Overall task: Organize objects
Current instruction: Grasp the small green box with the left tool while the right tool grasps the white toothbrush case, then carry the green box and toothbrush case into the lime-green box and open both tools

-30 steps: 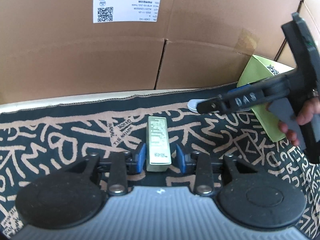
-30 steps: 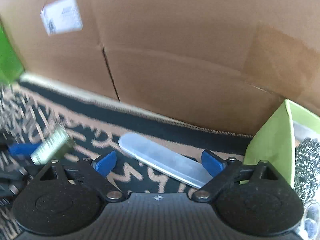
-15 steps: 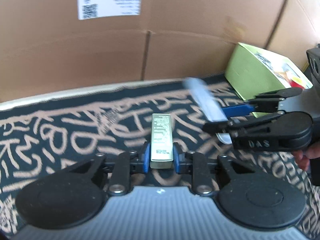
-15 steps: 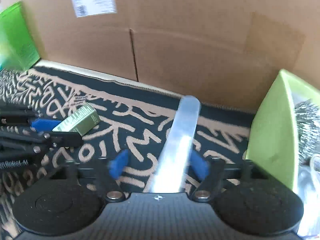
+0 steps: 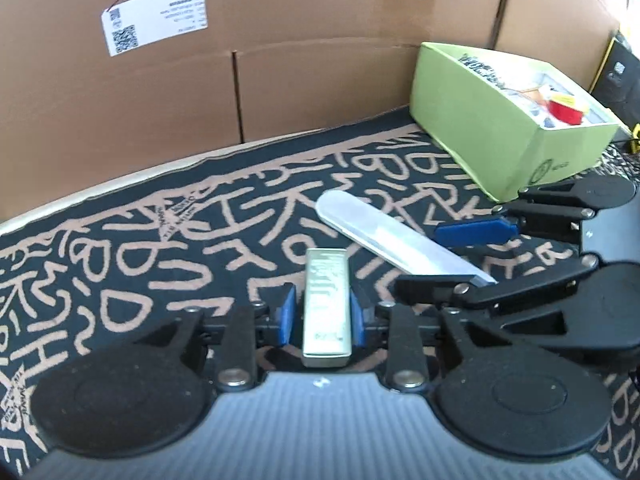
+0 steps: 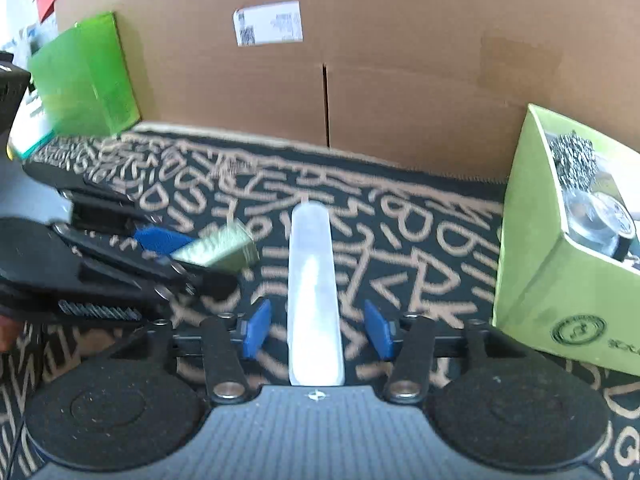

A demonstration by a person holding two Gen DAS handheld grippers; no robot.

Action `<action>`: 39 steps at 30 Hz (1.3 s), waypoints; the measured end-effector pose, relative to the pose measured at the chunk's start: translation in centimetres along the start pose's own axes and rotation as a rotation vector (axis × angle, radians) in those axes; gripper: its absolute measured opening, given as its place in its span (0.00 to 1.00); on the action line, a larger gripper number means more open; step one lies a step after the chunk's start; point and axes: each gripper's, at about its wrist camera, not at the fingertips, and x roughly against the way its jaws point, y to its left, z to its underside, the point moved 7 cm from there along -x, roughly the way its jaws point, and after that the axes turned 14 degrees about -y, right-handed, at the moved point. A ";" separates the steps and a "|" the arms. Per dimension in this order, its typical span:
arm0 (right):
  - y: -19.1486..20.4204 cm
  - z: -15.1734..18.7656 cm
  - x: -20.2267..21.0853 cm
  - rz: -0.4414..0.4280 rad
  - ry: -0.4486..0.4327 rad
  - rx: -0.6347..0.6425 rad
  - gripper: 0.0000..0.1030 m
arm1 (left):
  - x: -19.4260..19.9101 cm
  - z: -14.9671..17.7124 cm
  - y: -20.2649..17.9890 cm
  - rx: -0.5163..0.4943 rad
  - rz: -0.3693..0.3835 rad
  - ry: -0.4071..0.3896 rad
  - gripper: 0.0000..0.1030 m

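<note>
Now my left gripper clamps the gold bar. My right gripper stands half open around the clear case, pads apparently clear of it.

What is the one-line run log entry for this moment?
left gripper: just closed, shut on gold box | right gripper: jaws just closing, open around clear case, pads not touching

Left gripper clamped, right gripper parted
</note>
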 end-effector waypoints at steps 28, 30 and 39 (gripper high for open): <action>-18.9 -3.6 16.2 0.444 -0.389 -0.155 0.30 | -2.8 -16.3 -20.9 -0.047 0.167 -0.225 0.22; -20.7 -3.8 15.5 0.477 -0.378 -0.152 0.30 | -4.6 -16.7 -21.3 -0.007 0.166 -0.209 0.22; -24.8 -3.2 11.5 0.479 -0.354 -0.118 0.32 | -7.9 -15.9 -19.6 0.075 0.108 -0.274 0.90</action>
